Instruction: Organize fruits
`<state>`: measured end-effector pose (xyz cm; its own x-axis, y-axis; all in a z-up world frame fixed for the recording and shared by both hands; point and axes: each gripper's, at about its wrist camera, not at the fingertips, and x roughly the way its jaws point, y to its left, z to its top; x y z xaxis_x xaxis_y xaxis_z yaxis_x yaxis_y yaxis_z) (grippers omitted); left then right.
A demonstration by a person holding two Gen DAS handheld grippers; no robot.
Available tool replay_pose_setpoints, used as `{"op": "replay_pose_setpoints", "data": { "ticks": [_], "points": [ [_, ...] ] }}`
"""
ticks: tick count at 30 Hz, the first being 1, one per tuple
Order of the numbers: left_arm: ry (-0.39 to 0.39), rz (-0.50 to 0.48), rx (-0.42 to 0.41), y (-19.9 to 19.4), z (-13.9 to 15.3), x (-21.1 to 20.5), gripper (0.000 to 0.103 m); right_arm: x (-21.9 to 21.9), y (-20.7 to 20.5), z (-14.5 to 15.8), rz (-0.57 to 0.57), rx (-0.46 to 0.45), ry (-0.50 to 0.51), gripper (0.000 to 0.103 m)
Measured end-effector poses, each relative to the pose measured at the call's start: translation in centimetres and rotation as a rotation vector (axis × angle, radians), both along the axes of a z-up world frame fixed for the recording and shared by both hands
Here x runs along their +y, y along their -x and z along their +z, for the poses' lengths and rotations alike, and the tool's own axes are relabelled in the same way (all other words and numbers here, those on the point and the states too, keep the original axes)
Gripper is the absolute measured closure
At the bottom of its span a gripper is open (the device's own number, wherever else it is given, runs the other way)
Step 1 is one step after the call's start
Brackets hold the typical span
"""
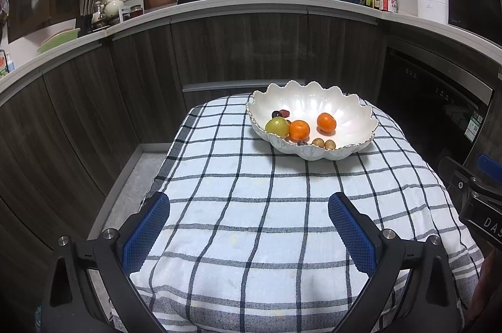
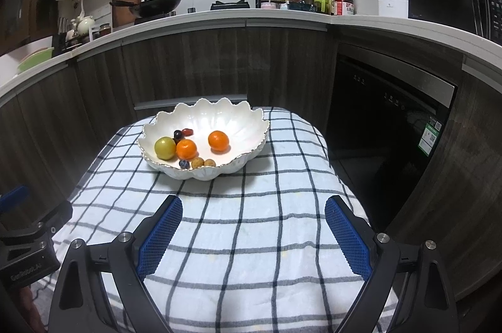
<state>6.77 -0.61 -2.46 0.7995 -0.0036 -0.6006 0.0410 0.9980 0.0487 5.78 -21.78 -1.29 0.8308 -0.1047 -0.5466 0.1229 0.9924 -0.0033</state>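
dim kitchen | glare inside bowl (image 1: 313,104) | sharp focus — fisheye-bent, dark corners

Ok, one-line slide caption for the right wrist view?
Open right tongs hover over checked cloth, facing white scalloped bowl of fruit.

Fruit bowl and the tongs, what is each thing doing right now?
White scalloped ceramic bowl: upright on the checked cloth, holding fruit.
Two orange tangerines: in the bowl, apart.
Yellow-green round fruit: in the bowl, beside one tangerine.
Left tongs: open, empty.
Right tongs: open, empty.

Fruits (image 2: 186,149) in scalloped white bowl (image 2: 244,126)
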Motion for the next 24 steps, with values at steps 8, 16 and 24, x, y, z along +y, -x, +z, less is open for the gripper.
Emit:
{"op": "replay_pose_setpoints", "data": {
  "ticks": [8, 16, 24],
  "points": [
    [-0.001, -0.001, -0.001, -0.01, 0.01, 0.0, 0.0, 0.01, 0.01, 0.01, -0.001, 0.0, 0.0, 0.01],
    [-0.011, -0.004, -0.006, 0.01, -0.1, -0.01, 0.0, -0.02, -0.05, -0.07, -0.001, 0.0, -0.001, 0.01],
    [-0.011, -0.006, -0.02, 0.21, 0.15, 0.07, 0.0, -0.08, -0.02, -0.1, -0.002, -0.003, 0.001, 0.01]
  ]
}}
